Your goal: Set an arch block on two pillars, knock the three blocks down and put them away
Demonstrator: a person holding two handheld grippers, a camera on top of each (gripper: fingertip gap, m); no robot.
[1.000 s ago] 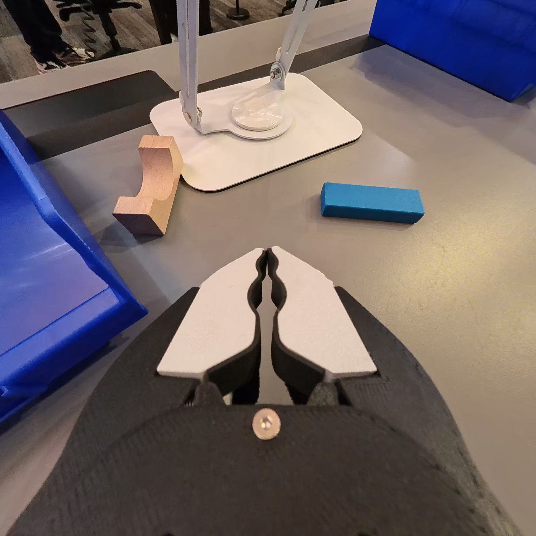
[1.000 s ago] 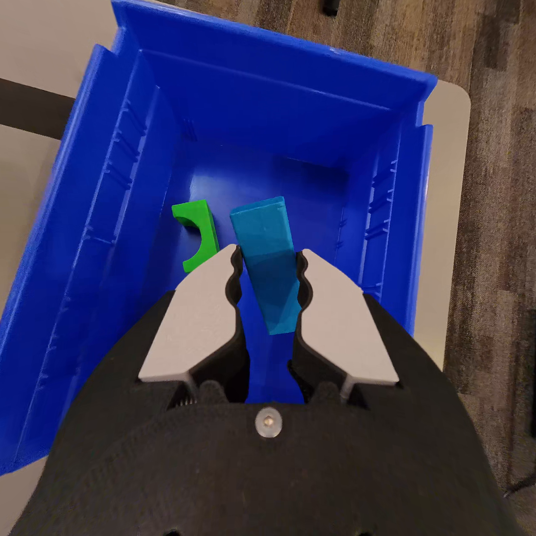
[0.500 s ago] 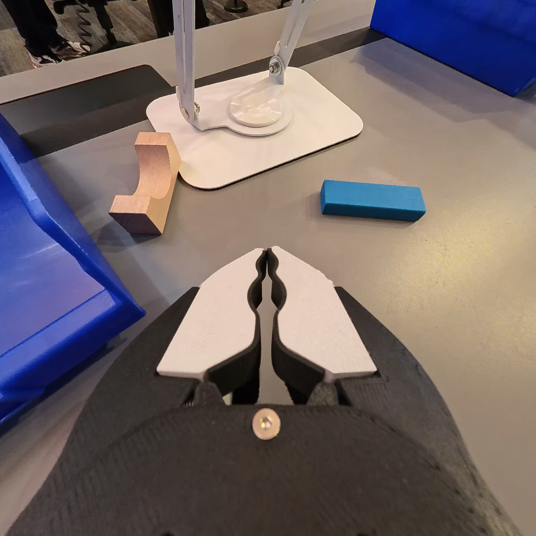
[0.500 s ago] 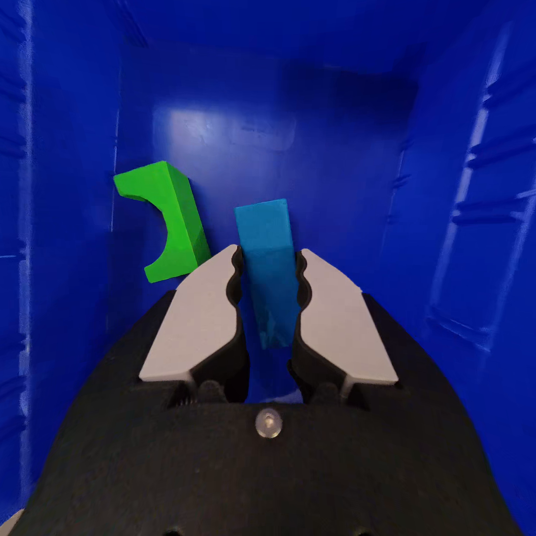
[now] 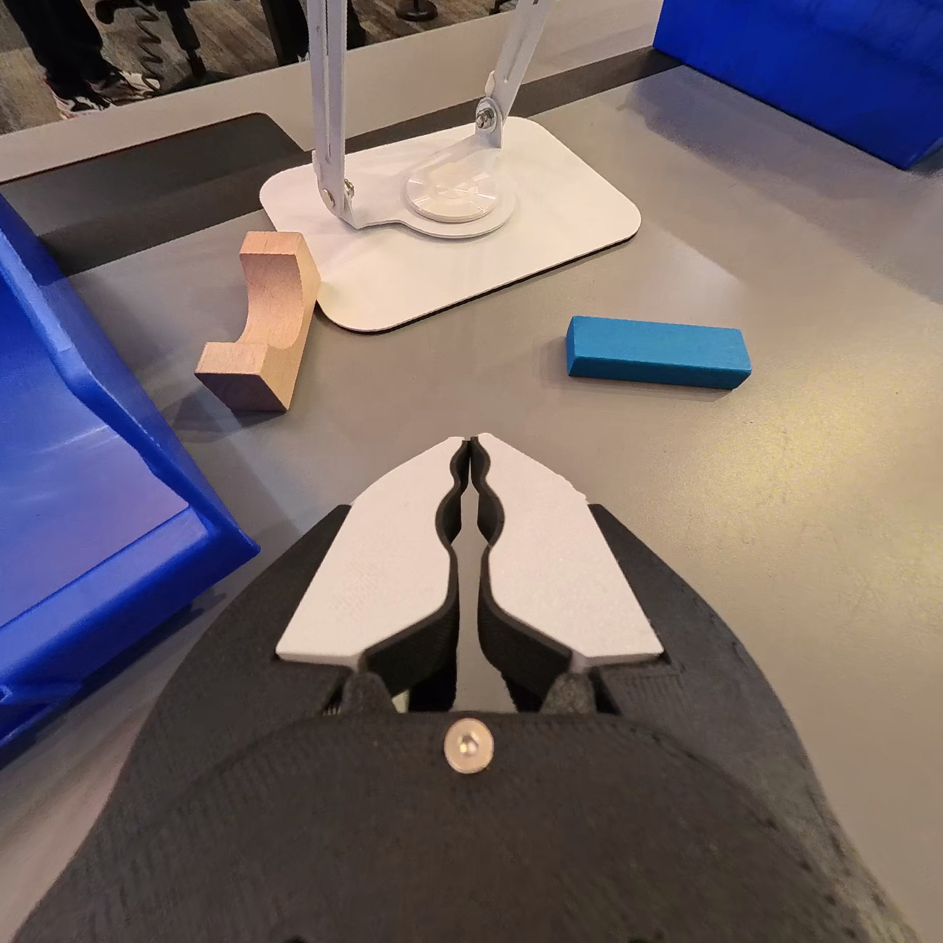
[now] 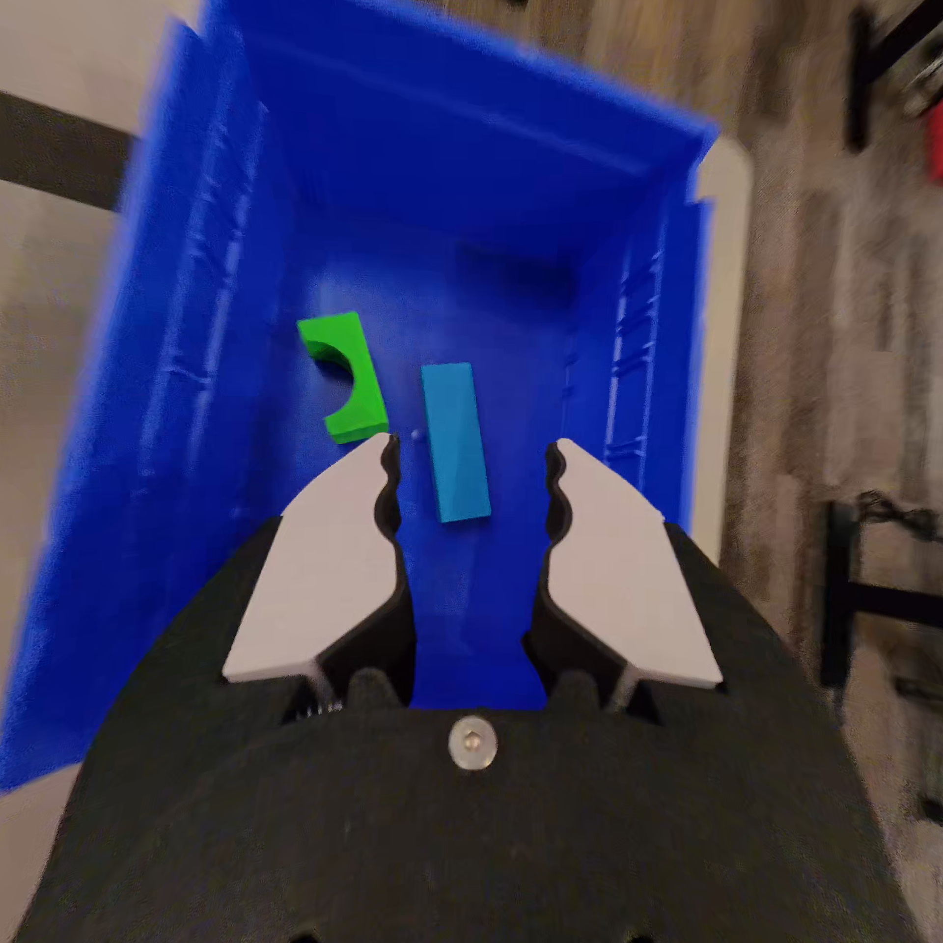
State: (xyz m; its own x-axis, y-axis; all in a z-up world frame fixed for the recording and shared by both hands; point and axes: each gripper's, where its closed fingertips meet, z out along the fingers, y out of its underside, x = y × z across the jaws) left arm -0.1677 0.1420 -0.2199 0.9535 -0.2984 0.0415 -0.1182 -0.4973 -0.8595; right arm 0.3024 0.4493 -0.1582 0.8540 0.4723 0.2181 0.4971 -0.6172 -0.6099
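Observation:
In the left wrist view my left gripper (image 5: 470, 443) is shut with nothing between its pads, held above the grey table (image 5: 765, 510). A wooden arch block (image 5: 263, 321) lies on its side ahead to the left. A blue pillar block (image 5: 658, 352) lies flat ahead to the right. In the right wrist view my right gripper (image 6: 472, 446) is open above a blue bin (image 6: 408, 168). A second blue pillar block (image 6: 455, 441) lies flat on the bin floor, clear of both pads. A green arch block (image 6: 352, 377) lies beside it.
A white lamp base (image 5: 449, 229) with two white arms stands behind the wooden arch. A second blue bin (image 5: 76, 485) sits at the left of the table, and another blue bin's wall (image 5: 816, 66) at the far right. A person's legs (image 5: 76, 51) stand beyond the table. Tip to tip, the grippers are about 55 cm apart. The blue pillar block (image 5: 658, 352) lies some 12 cm from my left tips, 45 cm from my right tips.
My right gripper opened and let go of the blue pillar block, which now lies on the bin floor; the gripper has risen out of the bin. My left gripper stayed shut and barely moved.

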